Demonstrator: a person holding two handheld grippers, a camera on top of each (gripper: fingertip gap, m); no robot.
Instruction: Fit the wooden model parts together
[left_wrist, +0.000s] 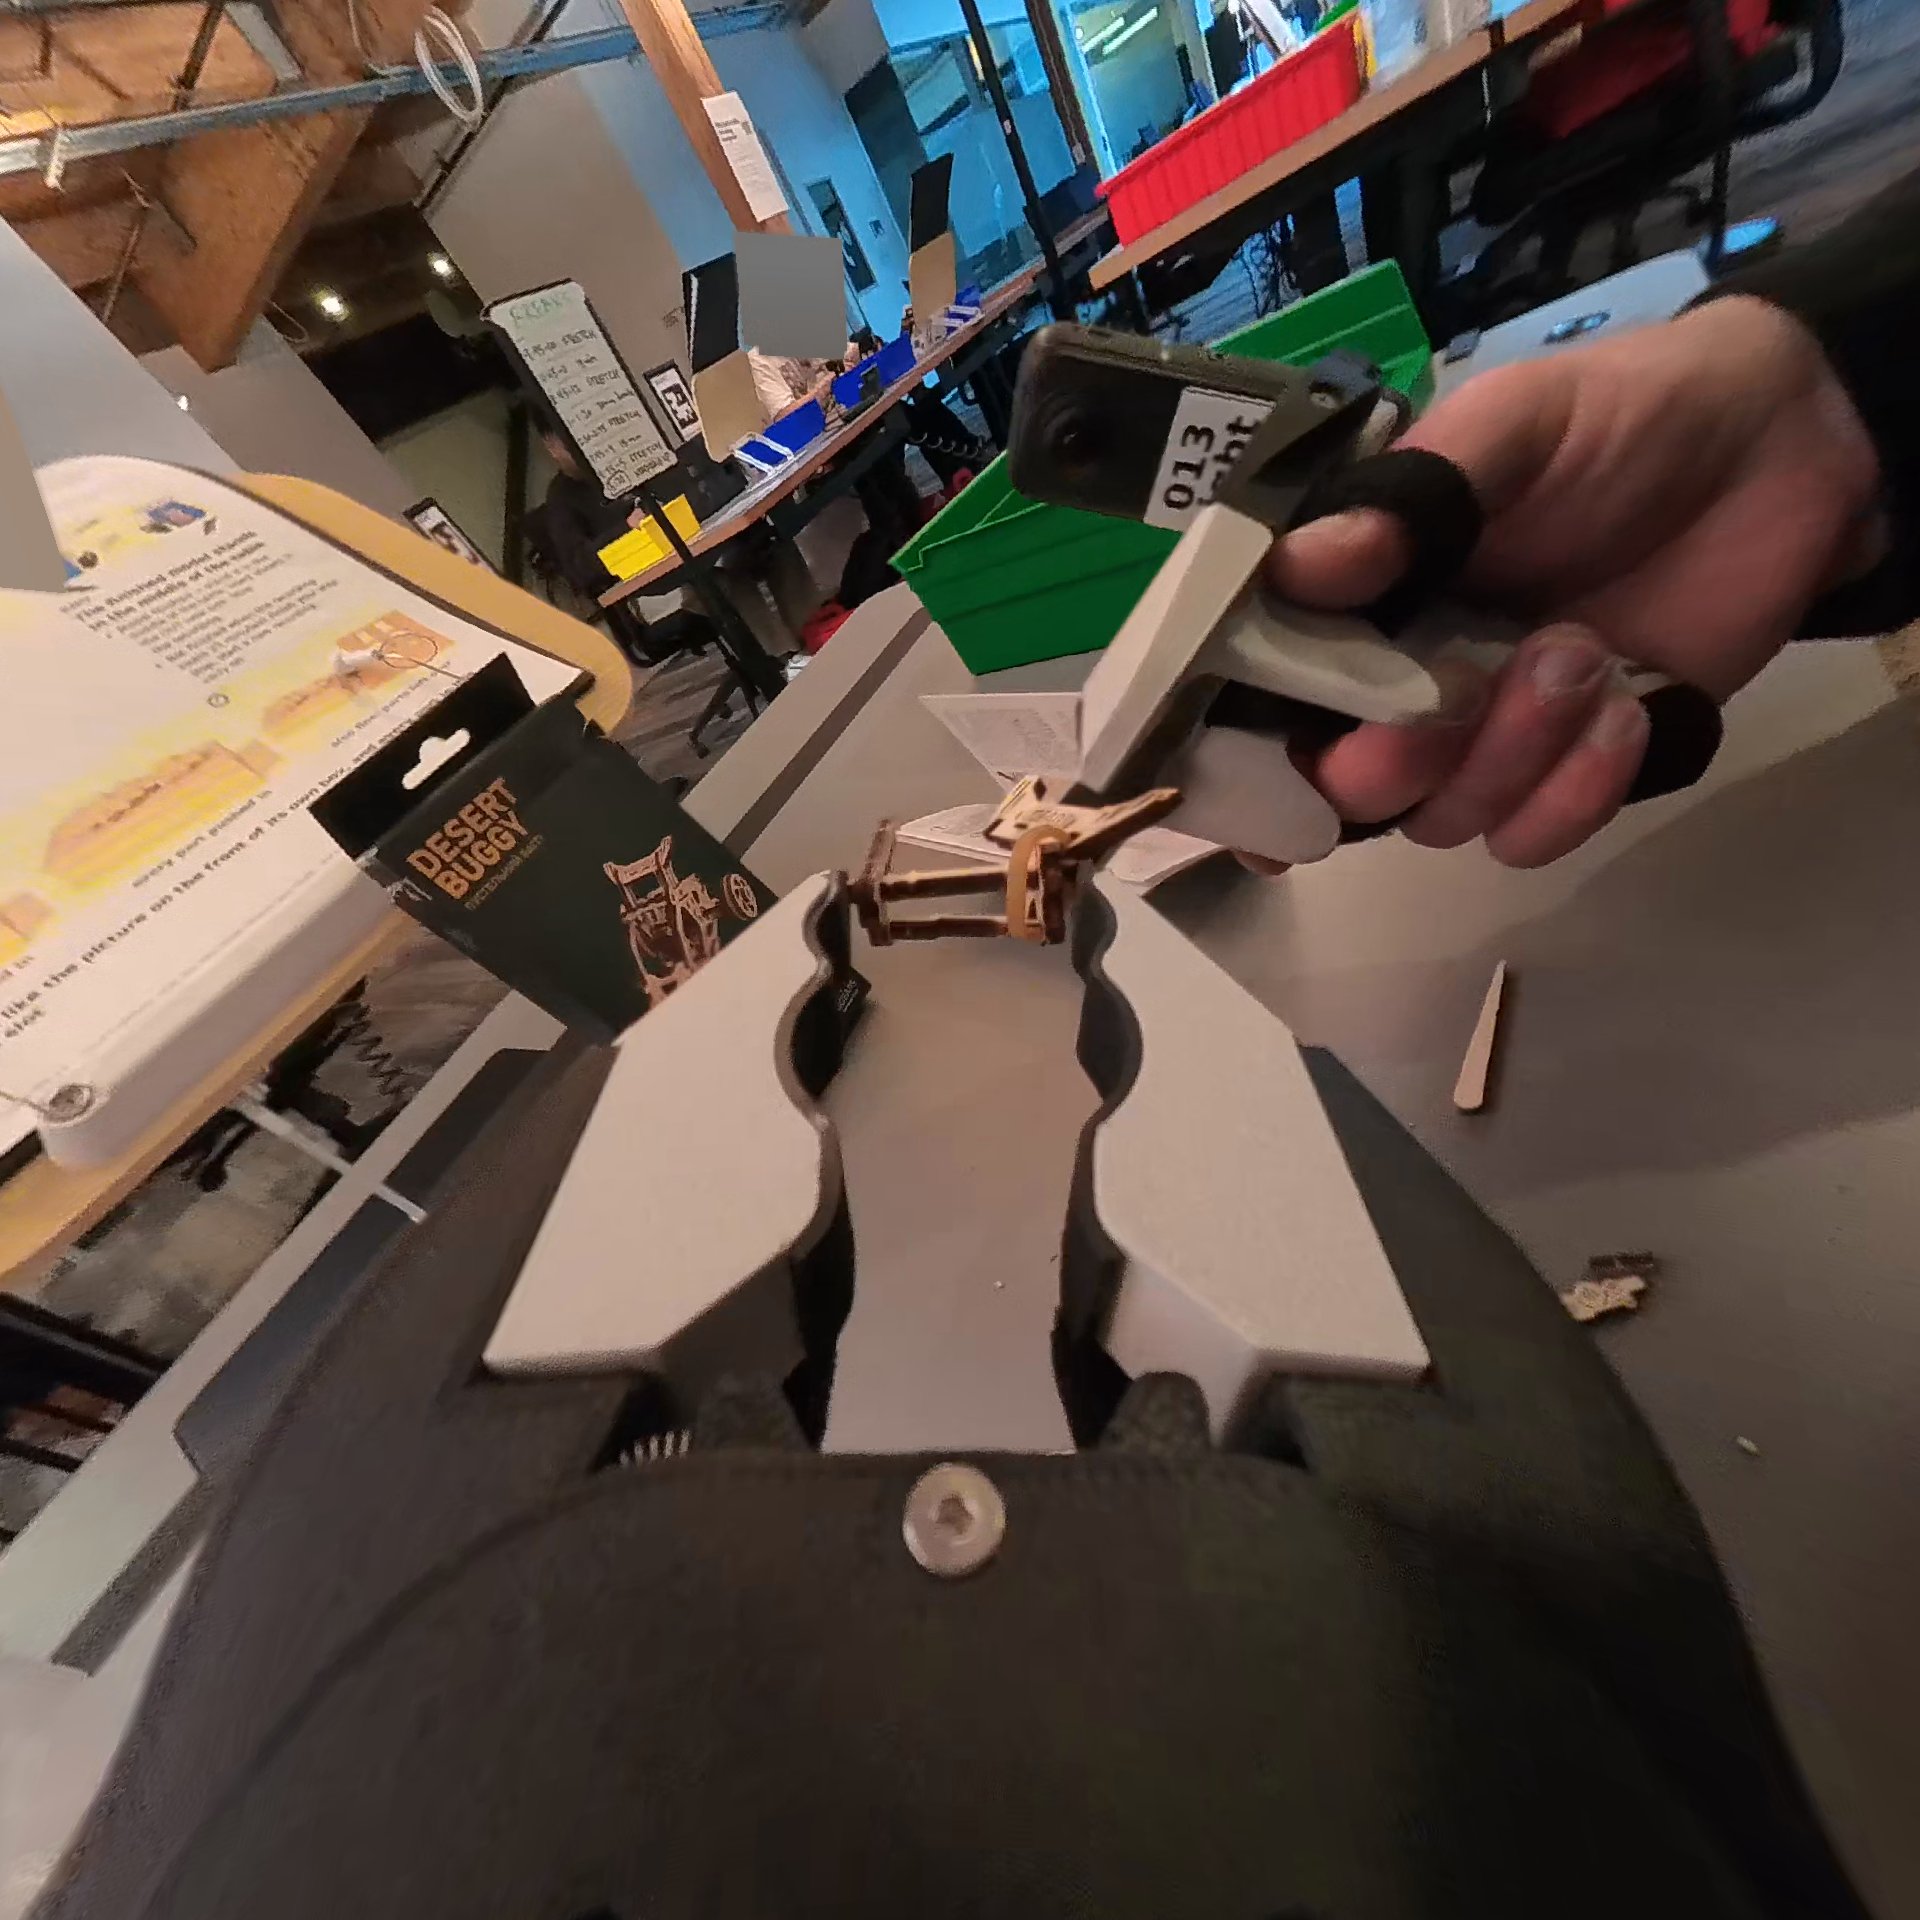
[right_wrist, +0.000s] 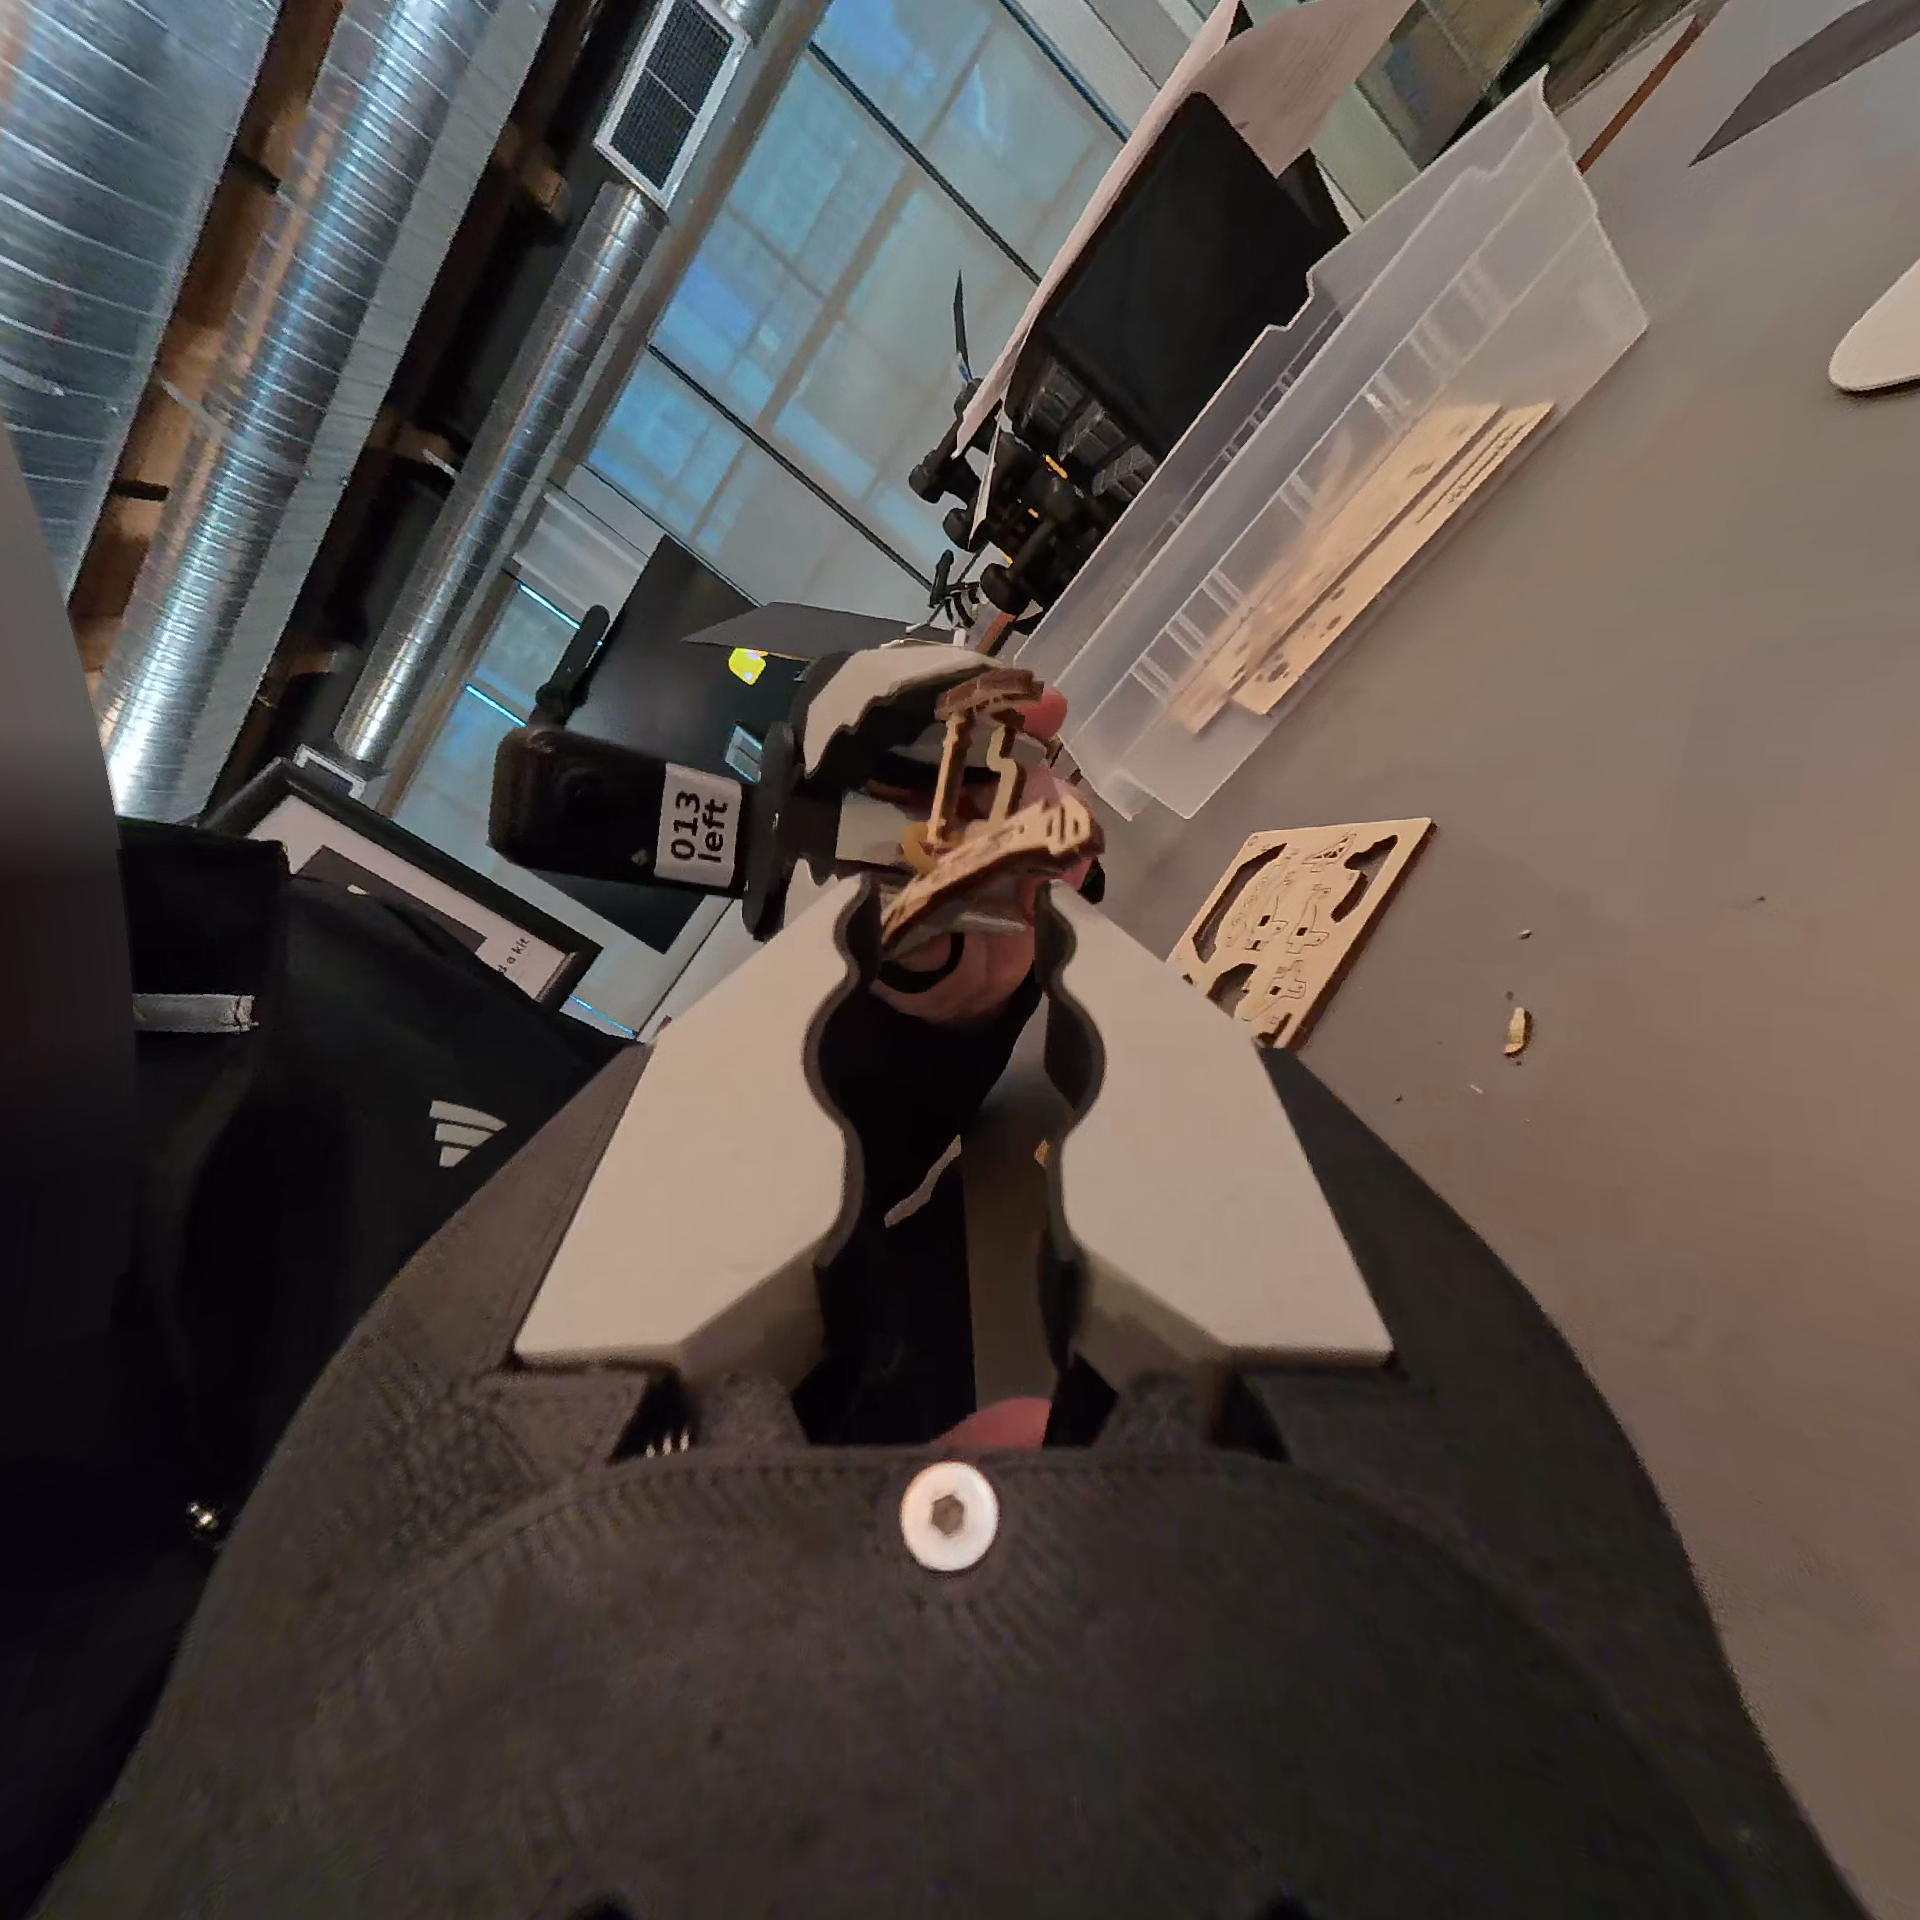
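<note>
My left gripper (left_wrist: 961, 914) is shut on a small wooden model frame (left_wrist: 956, 909) and holds it endwise between its two fingertips, above the grey table (left_wrist: 1558, 1143). A yellow rubber band (left_wrist: 1023, 873) wraps the frame's right end. A flat, light wooden part (left_wrist: 1091, 810) sits on top of that end. My right gripper (right_wrist: 956, 914) reaches in from the right with its fingers (left_wrist: 1153, 665) above and below this flat part (right_wrist: 987, 862). Its jaws stand apart, and I see no pad pressing on the part. The left gripper (right_wrist: 935, 800) with the frame (right_wrist: 971, 758) also shows in the right wrist view.
A black kit box (left_wrist: 551, 883) leans at the table's left edge, beside an instruction board (left_wrist: 187, 675). A green bin (left_wrist: 1122, 540) and a paper leaflet (left_wrist: 1013, 717) lie behind the model. A wooden stick (left_wrist: 1481, 1039), wood scraps (left_wrist: 1610, 1288), a punched wooden sheet (right_wrist: 1299, 920) and a clear bin (right_wrist: 1351, 416) are on the table. Less than 4 cm separates the two grippers' tips.
</note>
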